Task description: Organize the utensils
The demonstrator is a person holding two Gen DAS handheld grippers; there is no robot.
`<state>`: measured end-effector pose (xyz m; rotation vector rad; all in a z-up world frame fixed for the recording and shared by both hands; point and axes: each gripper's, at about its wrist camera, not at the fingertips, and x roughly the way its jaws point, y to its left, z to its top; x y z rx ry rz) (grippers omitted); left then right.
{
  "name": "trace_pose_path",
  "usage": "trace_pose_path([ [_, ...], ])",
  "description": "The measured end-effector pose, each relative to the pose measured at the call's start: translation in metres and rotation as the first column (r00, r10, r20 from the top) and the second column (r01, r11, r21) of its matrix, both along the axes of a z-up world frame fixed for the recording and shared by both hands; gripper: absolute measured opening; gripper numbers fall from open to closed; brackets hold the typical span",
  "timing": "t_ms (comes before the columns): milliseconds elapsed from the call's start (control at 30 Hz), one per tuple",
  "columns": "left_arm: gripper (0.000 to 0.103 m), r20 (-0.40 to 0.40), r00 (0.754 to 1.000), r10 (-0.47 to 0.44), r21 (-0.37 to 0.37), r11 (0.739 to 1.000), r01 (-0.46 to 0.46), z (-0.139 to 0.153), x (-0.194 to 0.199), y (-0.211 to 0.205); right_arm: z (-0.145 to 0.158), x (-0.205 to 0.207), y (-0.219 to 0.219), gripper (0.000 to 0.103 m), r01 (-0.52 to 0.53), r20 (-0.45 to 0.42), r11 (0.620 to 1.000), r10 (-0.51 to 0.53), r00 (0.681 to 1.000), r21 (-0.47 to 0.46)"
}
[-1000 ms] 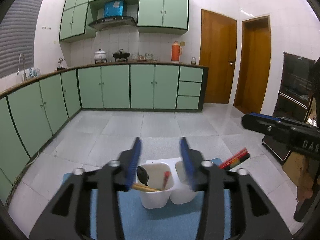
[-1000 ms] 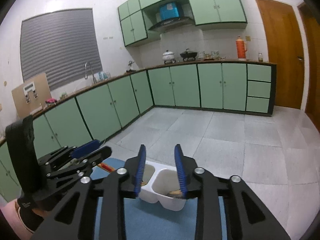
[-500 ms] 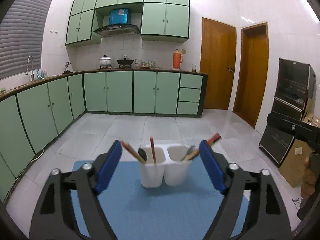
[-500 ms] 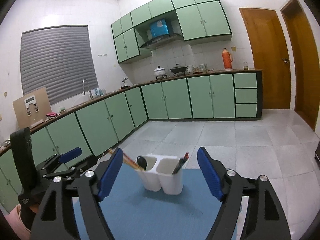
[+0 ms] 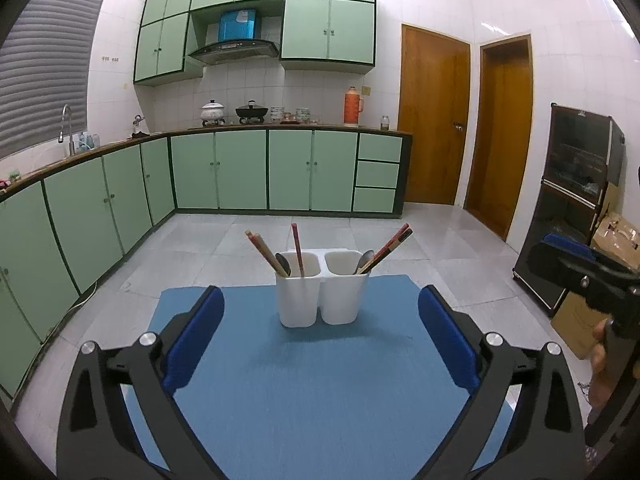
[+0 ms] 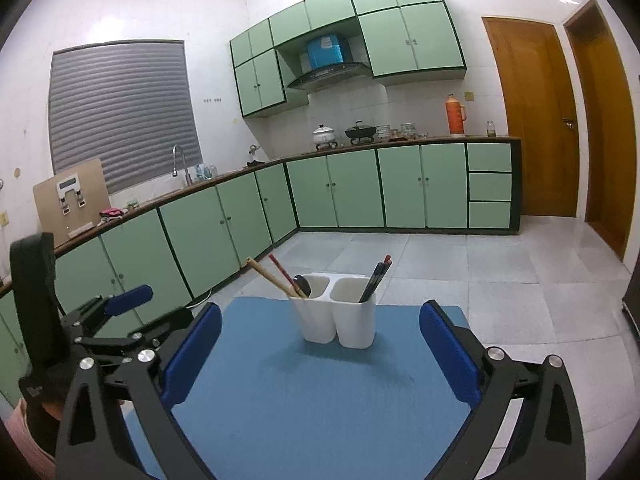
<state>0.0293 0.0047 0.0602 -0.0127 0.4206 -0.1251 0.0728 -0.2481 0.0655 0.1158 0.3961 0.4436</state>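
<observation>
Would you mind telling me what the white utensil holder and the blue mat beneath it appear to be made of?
The utensil holder looks like moulded plastic: smooth, matte white, with rounded corners. The mat looks like woven fabric or vinyl, going by its faint fine lines; which one is unclear.

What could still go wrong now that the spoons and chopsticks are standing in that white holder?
1. The chopsticks lean far out over the rim of the white holder, so a bump might tip them out or topple it.
2. The holder stands near the far edge of the blue mat; a push could send it over.
3. The left gripper and right gripper, both opening with nothing between their fingers, are close together and might collide.
</observation>
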Motion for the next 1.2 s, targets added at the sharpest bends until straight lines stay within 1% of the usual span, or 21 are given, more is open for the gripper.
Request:
trace_pose_path([
  [300, 0.095, 0.01, 1.0, 0.025, 0.004, 1.0, -0.025, 0.011, -0.025, 0.007, 0.004, -0.019, 0.01, 0.097, -0.018, -0.006, 0.999, 0.018, 1.0, -0.037],
  [433, 0.095, -0.002, 1.0, 0.023, 0.006, 1.0, -0.023, 0.013, -0.029, 0.007, 0.007, -0.022, 0.014, 0.097, -0.022, -0.011, 0.999, 0.022, 1.0, -0.049],
  [767, 0.095, -0.034, 0.999, 0.015, 0.005, 1.0, -0.015, 0.01, -0.04, 0.009, 0.0, -0.03, 0.026, 0.097, -0.032, -0.036, 0.995, 0.028, 0.999, -0.098],
  [933, 0.095, -0.034, 0.999, 0.017, 0.007, 1.0, -0.016, 0.009, -0.042, 0.008, -0.006, -0.032, 0.028, 0.097, -0.034, -0.051, 0.994, 0.028, 0.998, -0.105],
  [1200, 0.095, -0.04, 0.999, 0.015, 0.011, 1.0, -0.014, 0.007, -0.049, 0.007, -0.007, -0.032, 0.026, 0.097, -0.033, -0.054, 0.994, 0.027, 0.998, -0.107],
])
